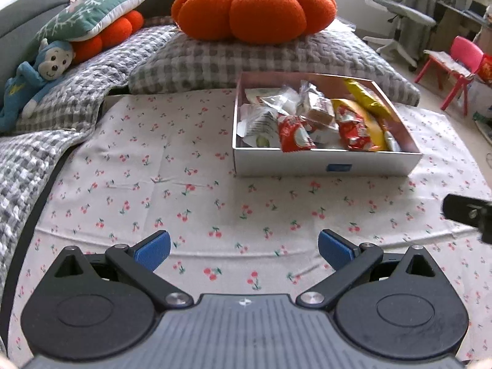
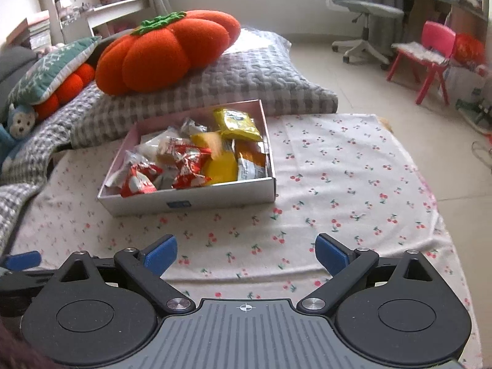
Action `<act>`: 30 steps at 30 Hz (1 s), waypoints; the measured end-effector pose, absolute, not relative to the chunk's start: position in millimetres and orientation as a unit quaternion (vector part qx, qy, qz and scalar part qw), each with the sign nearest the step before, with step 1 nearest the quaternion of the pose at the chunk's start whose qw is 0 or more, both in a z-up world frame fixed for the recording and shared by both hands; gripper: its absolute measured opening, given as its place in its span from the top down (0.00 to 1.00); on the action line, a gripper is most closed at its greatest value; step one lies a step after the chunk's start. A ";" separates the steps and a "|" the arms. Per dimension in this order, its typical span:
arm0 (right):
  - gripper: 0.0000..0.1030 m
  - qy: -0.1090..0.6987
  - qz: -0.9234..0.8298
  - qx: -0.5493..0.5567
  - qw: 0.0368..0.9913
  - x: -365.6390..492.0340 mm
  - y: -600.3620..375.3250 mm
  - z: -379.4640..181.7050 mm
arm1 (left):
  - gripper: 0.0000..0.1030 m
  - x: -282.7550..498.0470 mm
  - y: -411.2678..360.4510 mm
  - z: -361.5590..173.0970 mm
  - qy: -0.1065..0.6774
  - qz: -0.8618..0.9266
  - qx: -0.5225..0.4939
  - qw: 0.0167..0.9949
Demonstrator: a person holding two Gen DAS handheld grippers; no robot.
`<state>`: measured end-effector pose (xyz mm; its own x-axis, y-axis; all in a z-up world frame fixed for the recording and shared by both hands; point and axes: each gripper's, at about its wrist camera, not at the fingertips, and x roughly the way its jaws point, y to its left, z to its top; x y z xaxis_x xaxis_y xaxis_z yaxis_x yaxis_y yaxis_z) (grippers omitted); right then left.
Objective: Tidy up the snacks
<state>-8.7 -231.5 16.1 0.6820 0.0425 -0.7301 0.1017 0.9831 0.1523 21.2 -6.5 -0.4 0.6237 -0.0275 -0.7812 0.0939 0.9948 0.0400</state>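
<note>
A shallow white box (image 1: 295, 164) stands on the cherry-print cloth (image 1: 190, 190), holding several wrapped snacks: red packets (image 1: 293, 133), yellow packets (image 1: 366, 98) and white ones. It also shows in the right wrist view (image 2: 215, 195) with red (image 2: 187, 166) and yellow snacks (image 2: 236, 124). My left gripper (image 1: 244, 249) is open and empty, low over the cloth, short of the box. My right gripper (image 2: 246, 253) is open and empty, also in front of the box. A part of the right gripper shows at the left view's right edge (image 1: 467, 213).
A big orange pumpkin cushion (image 1: 255, 9) lies on a grey checked pillow (image 1: 215, 58) behind the box. A blue plush toy (image 1: 33, 77) and green pillow (image 1: 92, 12) are at left. Floor, a pink chair (image 2: 430, 52) and an office chair (image 2: 363, 9) are at right.
</note>
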 end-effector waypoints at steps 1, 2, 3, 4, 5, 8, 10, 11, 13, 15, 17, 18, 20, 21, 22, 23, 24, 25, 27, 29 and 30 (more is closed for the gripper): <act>0.05 0.398 -0.016 0.086 0.913 -11.5 -229.9 15.9 | 0.00 18.3 -6.4 0.1 0.433 -0.034 0.036 0.900; 0.05 0.398 -0.016 0.084 0.913 -13.6 -229.2 15.5 | 0.00 17.2 -6.4 0.5 0.432 -0.034 0.034 0.900; 0.05 0.398 -0.016 0.083 0.913 -14.9 -228.2 15.1 | 0.00 15.3 -7.0 0.2 0.432 -0.034 0.032 0.901; 0.05 0.399 -0.015 0.081 0.913 -15.5 -226.9 14.5 | 0.00 13.9 -7.5 0.6 0.431 -0.036 0.030 0.901; 0.05 0.400 -0.014 0.078 0.913 -15.9 -225.7 14.3 | 0.00 13.5 -7.8 1.1 0.430 -0.037 0.028 0.902; 0.05 0.397 -0.010 0.064 0.915 -16.9 -220.9 14.2 | 0.00 10.1 -9.5 0.1 0.429 -0.036 0.032 0.902; 0.05 0.395 -0.007 0.058 0.917 -17.9 -219.0 14.6 | 0.00 9.9 -8.8 -0.2 0.429 -0.033 0.028 0.902; 0.05 0.395 -0.005 0.056 0.917 -18.3 -218.4 14.8 | 0.00 9.7 -8.3 -0.1 0.430 -0.033 0.026 0.902; 0.05 0.394 -0.003 0.054 0.918 -20.0 -217.6 15.6 | 0.00 9.4 -7.7 0.6 0.430 -0.034 0.024 0.902; 0.05 0.392 0.000 0.053 0.919 -21.9 -216.9 16.7 | 0.00 8.6 -7.7 2.0 0.429 -0.037 0.025 0.902; 0.05 0.392 0.005 0.053 0.919 -23.1 -216.0 17.6 | 0.00 8.1 -7.8 3.1 0.427 -0.038 0.028 0.903; 0.05 0.393 0.008 0.053 0.918 -23.4 -215.6 17.7 | 0.00 7.9 -7.5 3.5 0.425 -0.039 0.027 0.904; 0.05 0.396 0.009 0.055 0.917 -22.9 -215.1 17.0 | 0.00 7.8 -6.8 3.6 0.426 -0.038 0.023 0.903; 0.05 0.397 0.008 0.054 0.916 -22.9 -214.7 16.6 | 0.00 7.8 -6.7 3.7 0.427 -0.039 0.022 0.903; 0.05 0.397 0.007 0.054 0.916 -23.0 -214.3 16.4 | 0.00 7.6 -6.6 3.8 0.427 -0.039 0.021 0.903; 0.05 0.398 0.007 0.054 0.916 -23.2 -213.9 16.0 | 0.00 7.3 -6.5 4.1 0.427 -0.039 0.021 0.903; 0.05 0.398 0.008 0.053 0.916 -23.4 -213.5 15.6 | 0.00 7.0 -6.5 4.3 0.427 -0.039 0.021 0.903; 0.05 0.399 0.009 0.052 0.916 -23.7 -213.1 15.3 | 0.00 6.8 -6.3 4.6 0.426 -0.039 0.020 0.903; 0.05 0.400 0.009 0.049 0.915 -24.2 -212.5 14.0 | 0.00 6.5 -5.8 4.9 0.426 -0.039 0.019 0.904; 0.05 0.403 0.009 0.045 0.914 -23.9 -211.5 12.2 | 0.00 6.5 -5.0 5.2 0.427 -0.039 0.017 0.903; 0.05 0.404 0.008 0.044 0.914 -23.7 -210.9 11.6 | 0.00 6.5 -4.8 5.3 0.427 -0.040 0.017 0.903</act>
<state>-23.7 -210.9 11.6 0.6738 0.0506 -0.7372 0.0209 0.9959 0.0875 6.5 -4.8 5.3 0.6320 -0.0585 -0.7728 0.0878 0.9961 -0.0036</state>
